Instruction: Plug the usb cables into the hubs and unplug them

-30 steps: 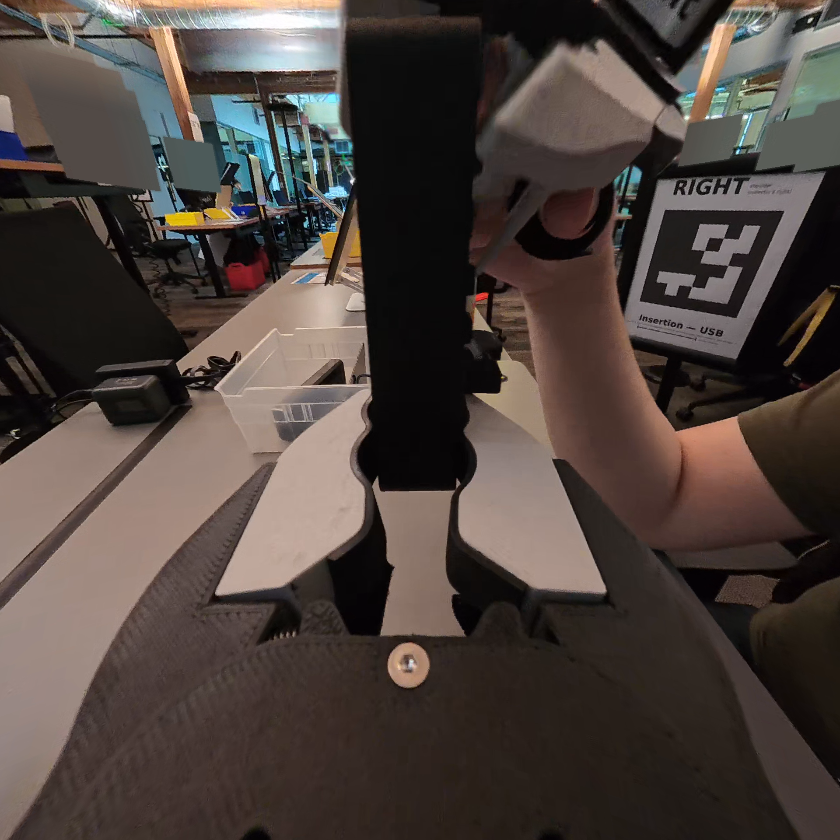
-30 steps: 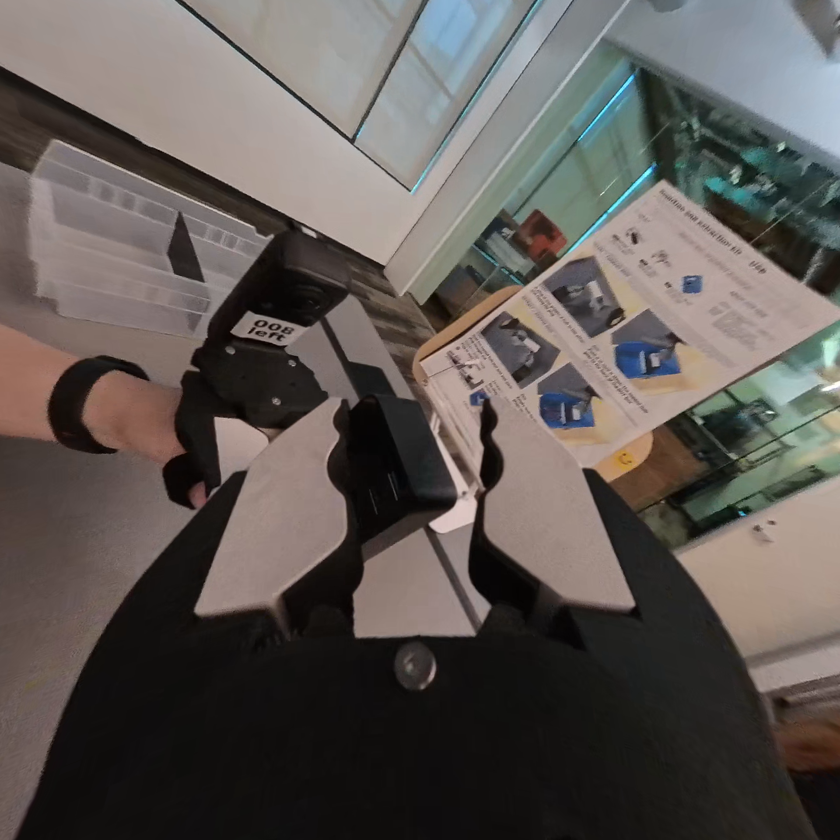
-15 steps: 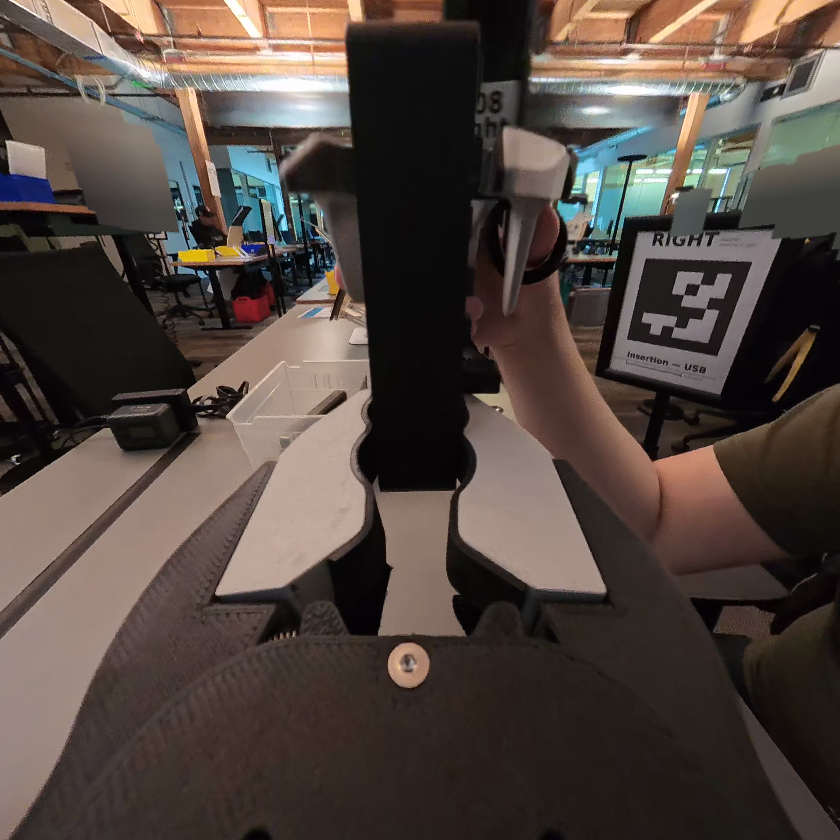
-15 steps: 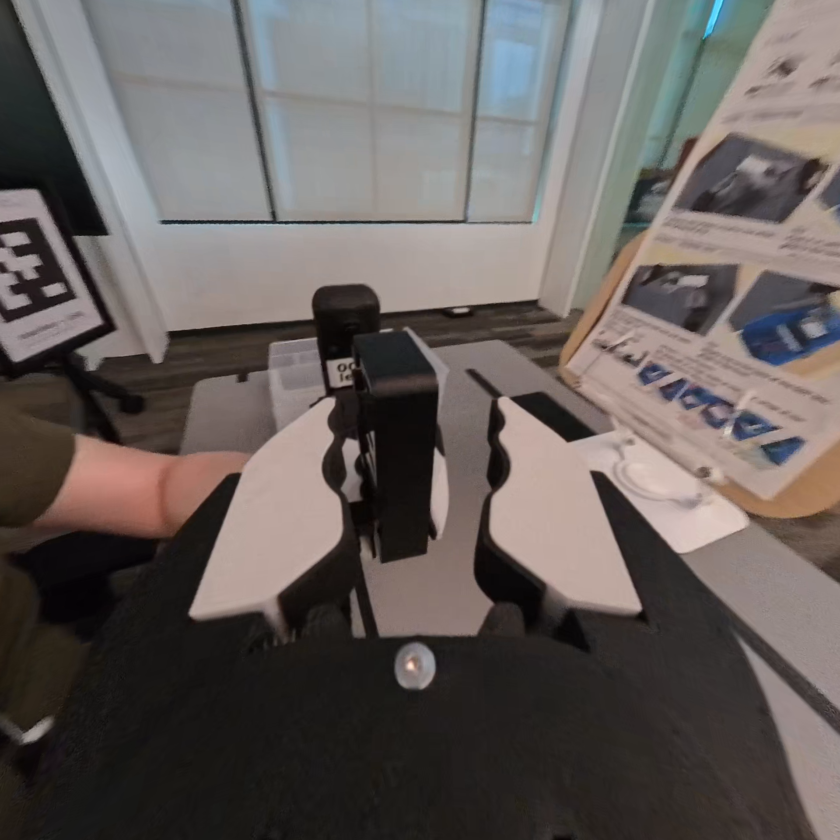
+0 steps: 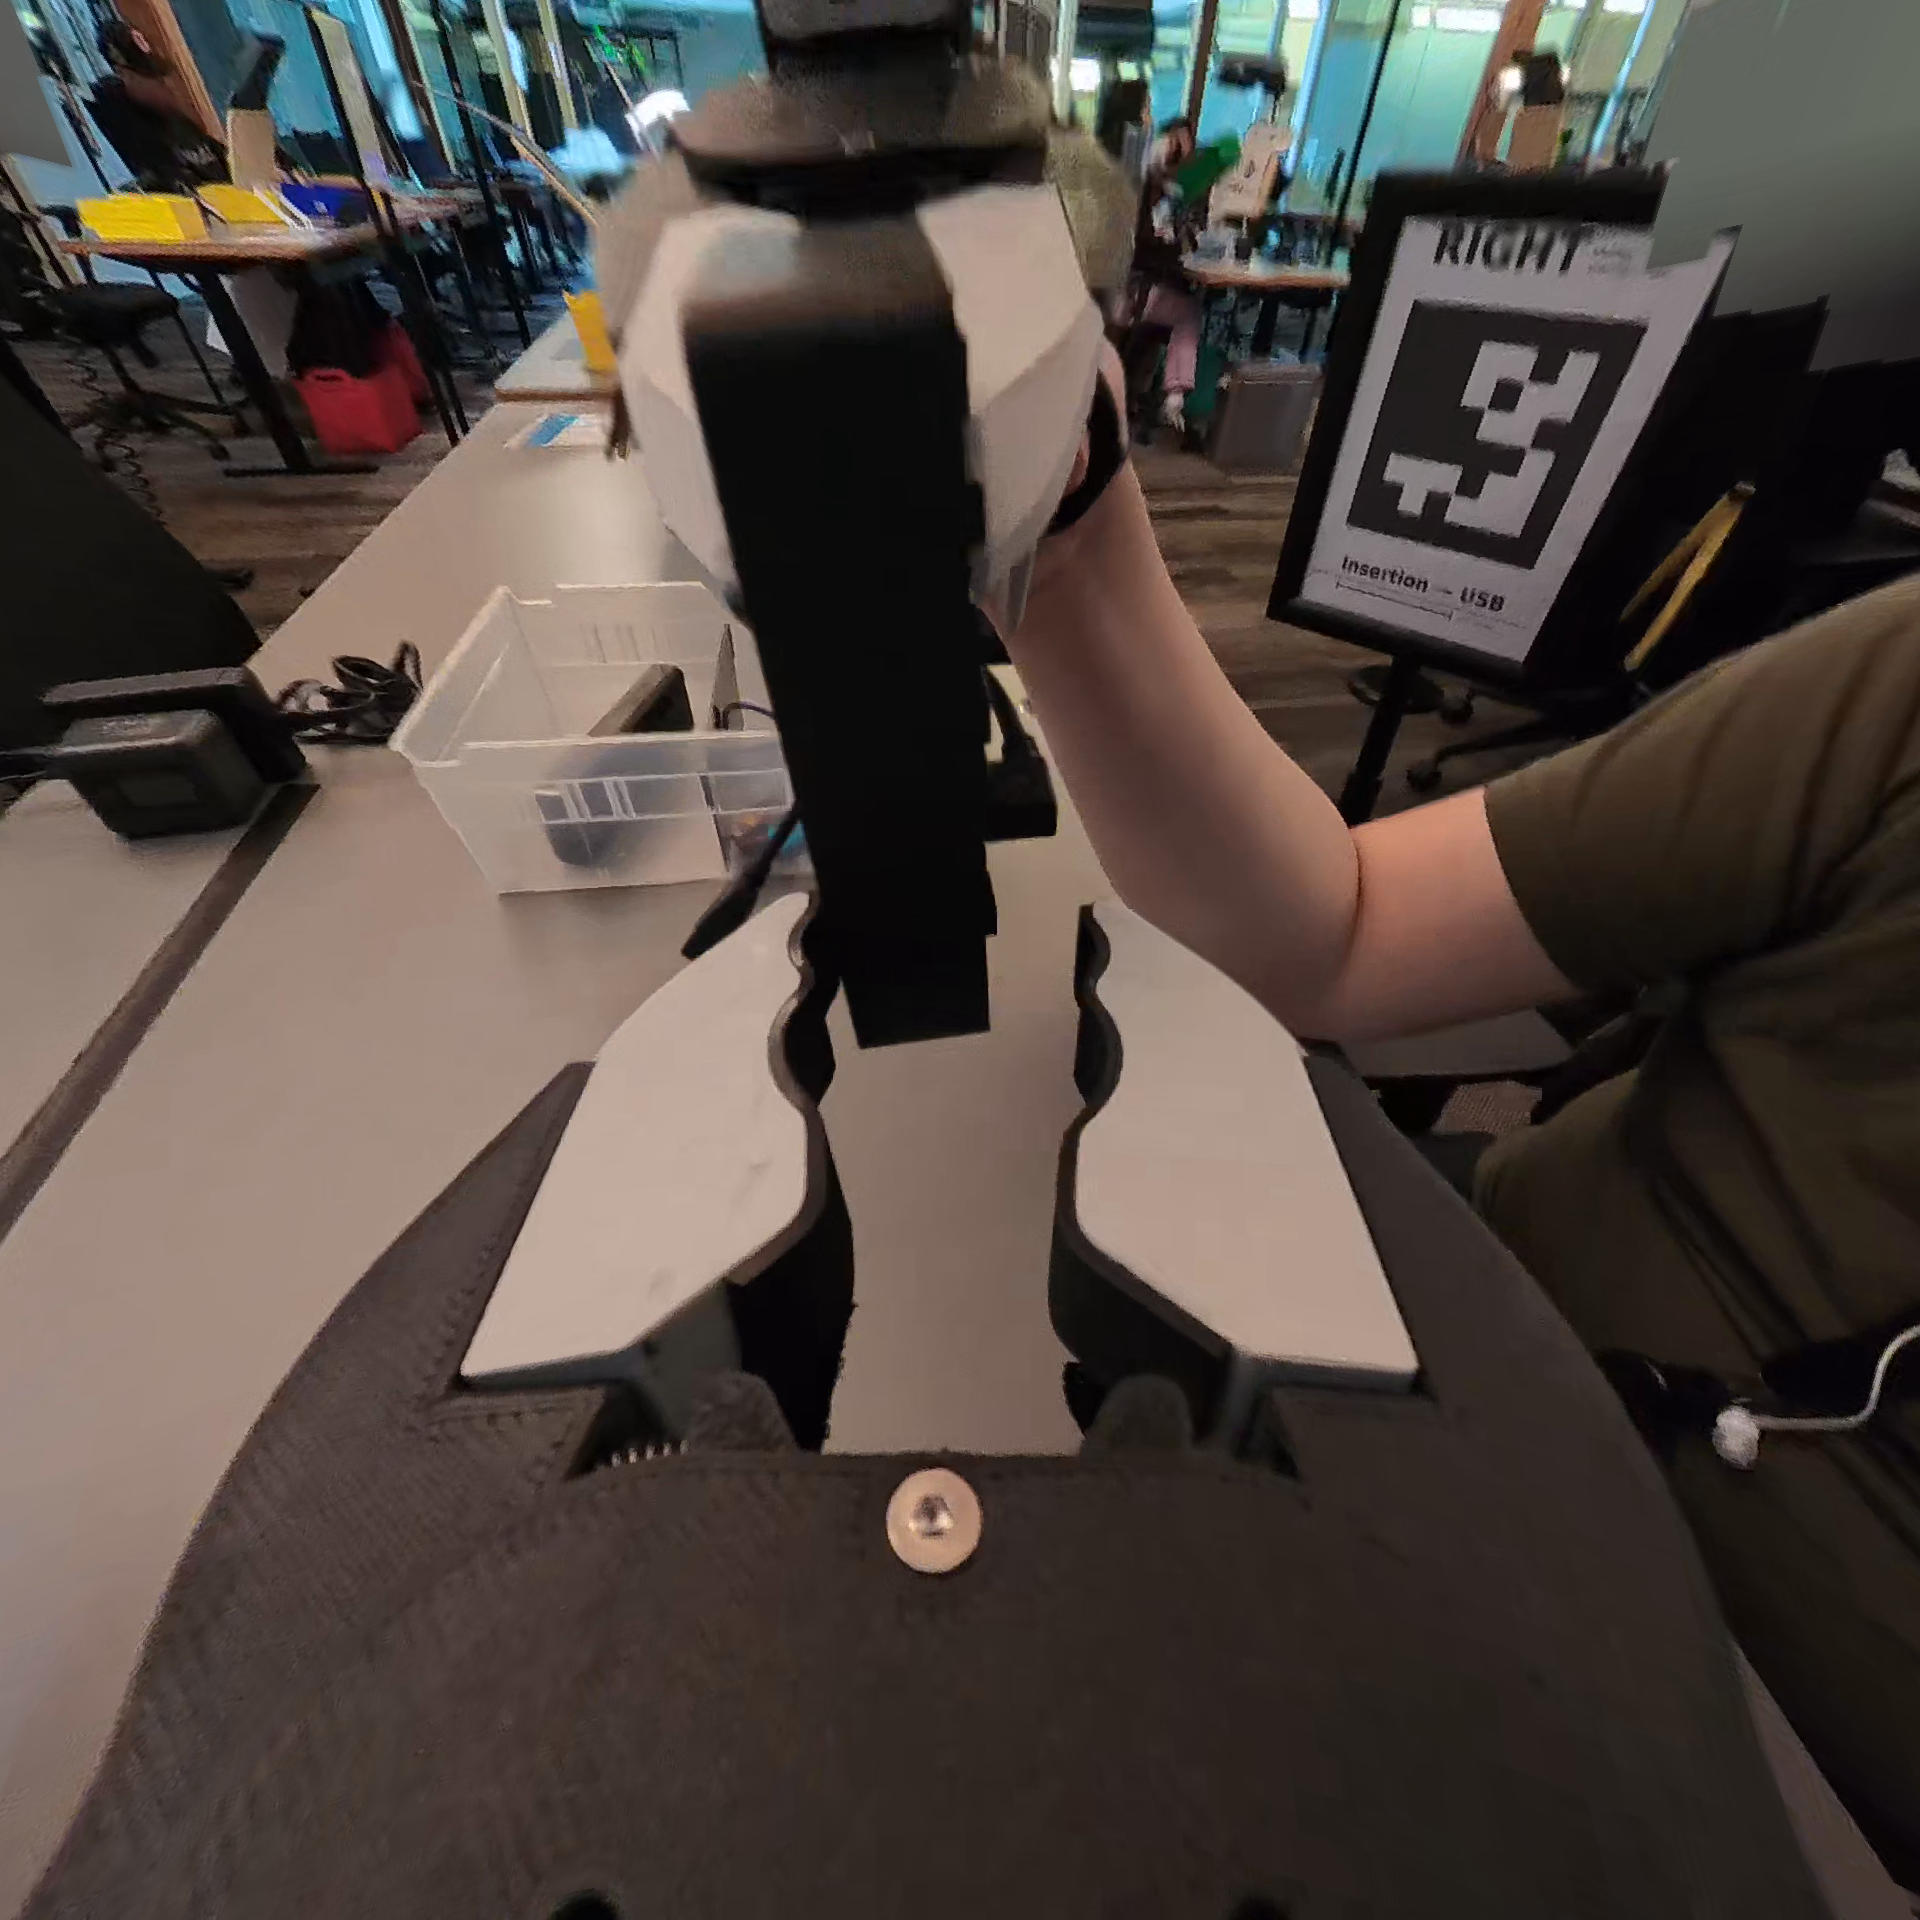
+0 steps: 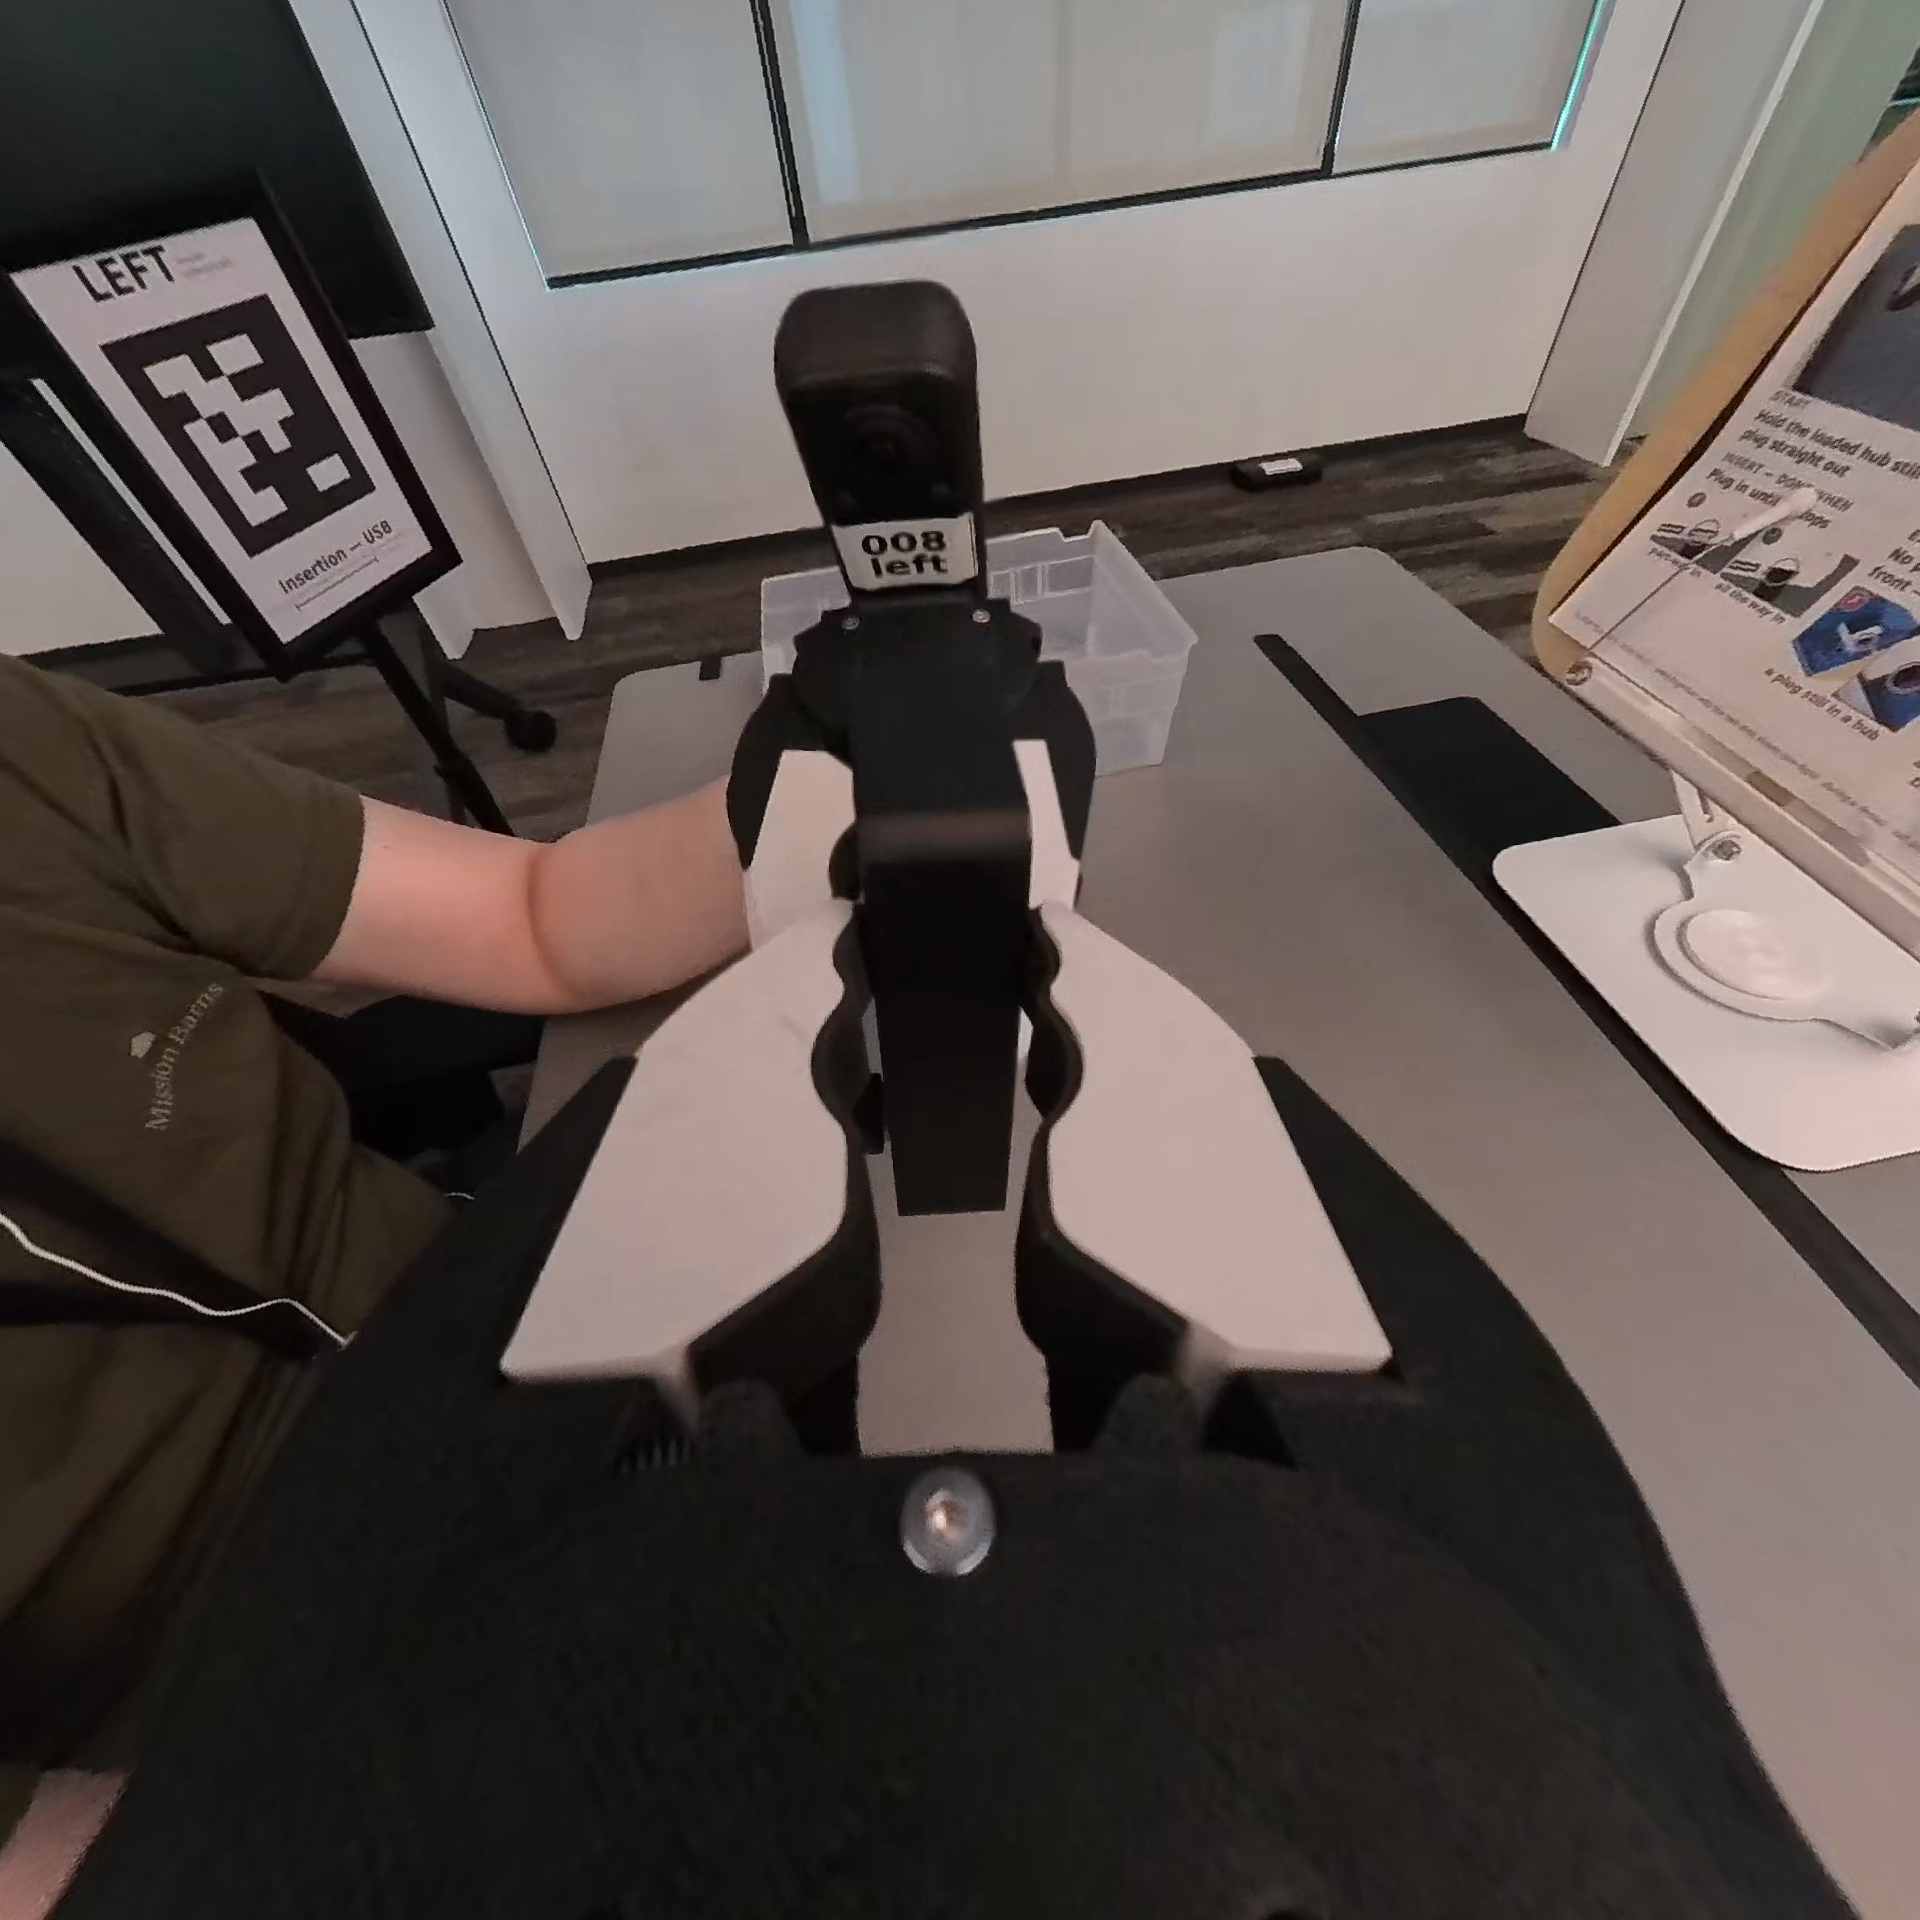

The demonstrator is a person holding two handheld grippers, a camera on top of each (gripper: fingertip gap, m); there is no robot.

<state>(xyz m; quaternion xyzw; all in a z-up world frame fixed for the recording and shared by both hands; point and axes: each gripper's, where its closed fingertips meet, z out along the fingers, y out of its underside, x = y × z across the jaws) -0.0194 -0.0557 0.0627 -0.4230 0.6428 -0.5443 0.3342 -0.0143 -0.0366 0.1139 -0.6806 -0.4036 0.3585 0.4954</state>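
Note:
A long black USB hub (image 5: 852, 623) is held upright in the air between the two grippers, which face each other. In the left wrist view my left gripper (image 5: 940, 925) is open, with the hub's near end between its fingertips, close to the left finger. My right gripper (image 5: 862, 343) is clamped on the hub's far end. In the right wrist view my right gripper (image 6: 945, 966) is shut on the hub (image 6: 945, 1049). Beyond it the left gripper (image 6: 920, 821) stands with its white fingers apart around the hub. No USB cable or plug shows clearly.
A clear plastic bin (image 5: 592, 748) holding small parts stands on the grey table (image 5: 312, 1039); it also shows in the right wrist view (image 6: 1122, 634). A black box with cables (image 5: 156, 748) lies at the left. Marker signs (image 5: 1475, 416) (image 6: 239, 436) stand beside the table. An instruction board (image 6: 1766, 499) stands on a white base (image 6: 1714, 956). The gap from one gripper's tips to the other's is roughly 6 cm.
My left gripper has opened and let go of the hub. My right gripper has swung round to face the left one and closed on the hub.

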